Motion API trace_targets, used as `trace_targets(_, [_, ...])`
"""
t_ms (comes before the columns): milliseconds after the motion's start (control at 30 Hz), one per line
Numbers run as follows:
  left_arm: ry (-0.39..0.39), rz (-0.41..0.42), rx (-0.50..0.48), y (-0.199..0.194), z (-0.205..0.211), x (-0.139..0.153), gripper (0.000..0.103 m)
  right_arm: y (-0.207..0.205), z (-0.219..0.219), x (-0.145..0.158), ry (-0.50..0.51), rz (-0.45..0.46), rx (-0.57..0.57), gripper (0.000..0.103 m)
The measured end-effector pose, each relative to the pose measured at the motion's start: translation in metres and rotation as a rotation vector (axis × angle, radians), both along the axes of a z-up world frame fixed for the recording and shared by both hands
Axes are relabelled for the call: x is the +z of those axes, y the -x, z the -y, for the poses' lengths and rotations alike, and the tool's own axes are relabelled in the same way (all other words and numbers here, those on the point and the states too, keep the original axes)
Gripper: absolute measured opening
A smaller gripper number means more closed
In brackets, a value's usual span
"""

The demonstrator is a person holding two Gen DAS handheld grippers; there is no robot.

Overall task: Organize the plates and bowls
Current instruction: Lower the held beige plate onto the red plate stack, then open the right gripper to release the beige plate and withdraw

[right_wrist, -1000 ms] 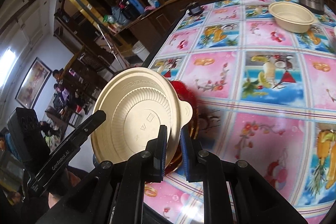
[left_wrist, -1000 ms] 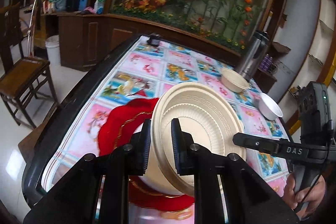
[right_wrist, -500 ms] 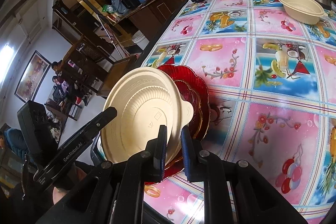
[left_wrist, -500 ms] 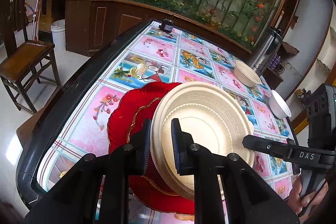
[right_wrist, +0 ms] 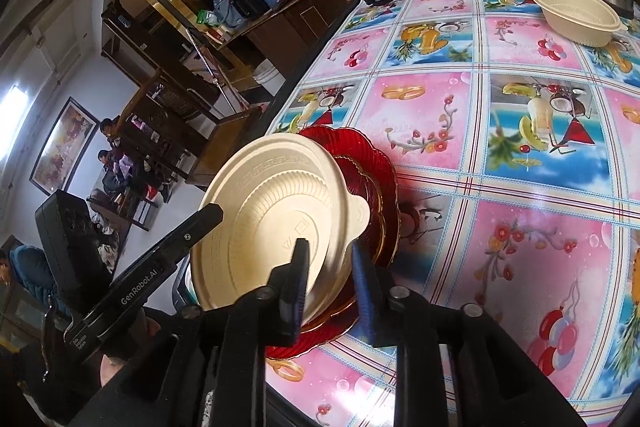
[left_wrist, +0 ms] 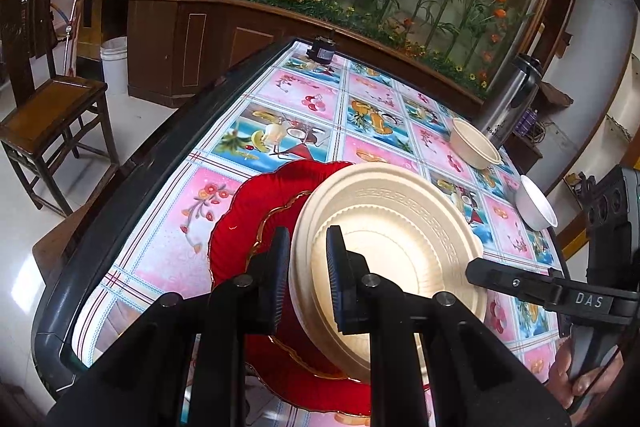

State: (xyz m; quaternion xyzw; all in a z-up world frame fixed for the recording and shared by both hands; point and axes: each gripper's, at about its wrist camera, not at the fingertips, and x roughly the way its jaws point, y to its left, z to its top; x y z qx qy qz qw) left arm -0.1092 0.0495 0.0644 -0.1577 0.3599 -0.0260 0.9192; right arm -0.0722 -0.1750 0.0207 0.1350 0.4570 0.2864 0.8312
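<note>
The left gripper (right_wrist: 132, 291) has "GenRobot.AI" in white letters on its black arm. The right gripper (left_wrist: 560, 291) says "DAS" on its arm. The tall silver flask (left_wrist: 510, 99) at the far side of the desk (left_wrist: 304, 95) has dark letters on it, something like "Bestrium", but they are hard to read.

Going left to right on the desk: a wavy red plate (left_wrist: 248, 211) lies near the left edge, with a smaller red plate with a gold rim (left_wrist: 280, 223) on top of it. A cream plate (left_wrist: 396, 227) is held tilted over both red plates. Further right sits a cream bowl (left_wrist: 474, 143), just beside the flask, and then a small white bowl (left_wrist: 536, 203) near the right edge.

The left gripper's fingers (left_wrist: 276, 267) are open only a little, and they pinch the near rim of the cream plate between them. The right gripper's fingers (right_wrist: 298, 279) are also only a little apart. They pinch the other side of the same plate's rim, close to its small tab. So both grippers hold the cream plate at once.
</note>
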Motion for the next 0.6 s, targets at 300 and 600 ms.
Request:
trace_targets(300, [-0.004,0.011,0.016,0.005,0.000,0.011,0.022,0.005,0.018,0.009,-0.039,0.027,-0.015,0.030])
trace_targets(600, [-0.057,0.097,0.001,0.021,0.027,0.041,0.046,0.014,0.049,0.016,-0.095,0.055,-0.040,0.039])
